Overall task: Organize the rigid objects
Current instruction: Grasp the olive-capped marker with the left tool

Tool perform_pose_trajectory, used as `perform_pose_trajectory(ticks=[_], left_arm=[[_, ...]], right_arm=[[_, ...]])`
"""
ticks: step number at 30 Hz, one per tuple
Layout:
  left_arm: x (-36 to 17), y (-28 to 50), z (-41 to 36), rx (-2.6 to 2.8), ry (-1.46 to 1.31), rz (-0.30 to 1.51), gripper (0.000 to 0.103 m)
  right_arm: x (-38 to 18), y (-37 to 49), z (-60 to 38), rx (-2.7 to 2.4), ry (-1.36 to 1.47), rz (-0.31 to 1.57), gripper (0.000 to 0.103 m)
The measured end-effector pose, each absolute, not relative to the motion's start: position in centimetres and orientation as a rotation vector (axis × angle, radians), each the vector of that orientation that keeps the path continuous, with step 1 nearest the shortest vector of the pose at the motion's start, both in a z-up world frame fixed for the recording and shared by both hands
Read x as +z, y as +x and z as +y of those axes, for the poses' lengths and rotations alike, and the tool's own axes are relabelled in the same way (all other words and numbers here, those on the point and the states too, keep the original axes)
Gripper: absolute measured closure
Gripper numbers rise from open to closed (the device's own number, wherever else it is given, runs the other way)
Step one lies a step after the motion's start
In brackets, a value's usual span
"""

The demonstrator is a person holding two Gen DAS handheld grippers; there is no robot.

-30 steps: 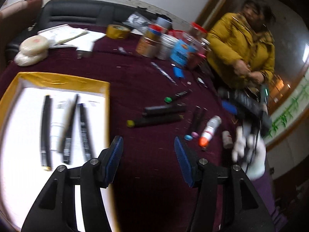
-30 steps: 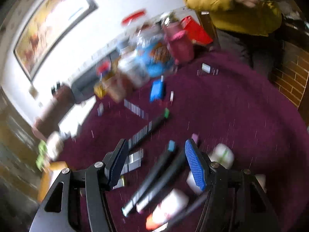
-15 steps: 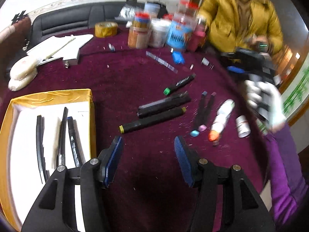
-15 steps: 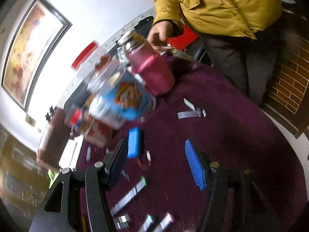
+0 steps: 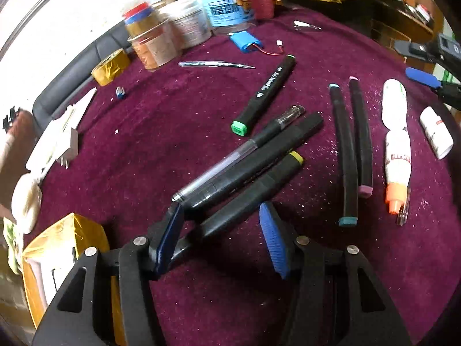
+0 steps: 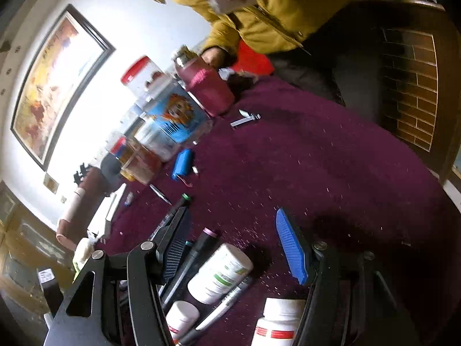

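My left gripper (image 5: 222, 236) sits low in its frame over the plum-coloured velvety table cover (image 5: 178, 109), its blue-padded jaws closing around the near end of a black marker with a yellow cap (image 5: 253, 194); the marker's barrel runs between them, but I cannot see either pad pressing on it. Just above that marker lie a plain black marker (image 5: 259, 161) and a clear-barrelled pen with a black grip (image 5: 230, 158), the three packed side by side and slanting toward the upper right. A black marker with green caps (image 5: 266, 92) lies apart, higher in the frame. To the right, two black markers, one teal-capped (image 5: 344, 155) and one pink-capped (image 5: 361, 141), lie side by side, and beyond them a white tube with an orange nozzle (image 5: 397, 161). A gold-sided box with a white inside (image 5: 66, 259) shows at the lower left edge. My right gripper (image 6: 230, 248) hangs with its jaws parted and nothing gripped, above a white bottle with a green label (image 6: 220, 274) lying on its side near the lower middle of that frame, with a white bottle with red bands (image 6: 278, 323) at the bottom edge.
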State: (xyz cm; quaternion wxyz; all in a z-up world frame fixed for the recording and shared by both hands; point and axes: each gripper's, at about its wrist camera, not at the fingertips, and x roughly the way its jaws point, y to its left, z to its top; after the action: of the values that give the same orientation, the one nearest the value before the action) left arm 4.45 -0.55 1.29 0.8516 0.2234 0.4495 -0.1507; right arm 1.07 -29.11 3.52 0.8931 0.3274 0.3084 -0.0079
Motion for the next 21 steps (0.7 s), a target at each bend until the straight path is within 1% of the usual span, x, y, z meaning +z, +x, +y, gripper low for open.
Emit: perform_pose_trajectory(ticks=[1, 2, 3, 5, 10, 13, 19, 21], left_arm=[[1.3, 4.3, -0.6, -0.320, 0.470, 0.946, 0.068], [1.4, 4.1, -0.6, -0.349, 0.442, 0.960, 0.079], [1.4, 3.9, -0.6, -0.364, 0.431, 0.970, 0.086], [1.5, 2.6, -1.0, -0.382, 0.435, 0.971, 0.091], [1.7, -0.5, -0.5, -0.502, 0.316, 1.058, 0.091], [1.9, -2.7, -0.8, -0.580, 0.289, 1.087, 0.091], [2.2, -2.4, -1.3, -0.539, 0.262, 1.068, 0.091], [1.9, -2.0, -1.8, -0.532, 0.257, 1.067, 0.087]], right_arm=[[3.3, 1.2, -29.2, -0.010, 0.691, 0.649, 0.047], [3.0, 1.3, -29.3, -0.009, 0.701, 0.656, 0.047], [2.9, 1.3, -29.4, -0.013, 0.706, 0.662, 0.047], [2.7, 1.1, -29.7, -0.018, 0.717, 0.660, 0.047], [2.6, 1.0, -29.8, -0.023, 0.717, 0.663, 0.047], [2.4, 1.1, -29.7, -0.023, 0.712, 0.677, 0.047], [2.2, 1.1, -29.8, -0.024, 0.715, 0.691, 0.047], [2.1, 1.1, -29.8, -0.028, 0.713, 0.695, 0.046]])
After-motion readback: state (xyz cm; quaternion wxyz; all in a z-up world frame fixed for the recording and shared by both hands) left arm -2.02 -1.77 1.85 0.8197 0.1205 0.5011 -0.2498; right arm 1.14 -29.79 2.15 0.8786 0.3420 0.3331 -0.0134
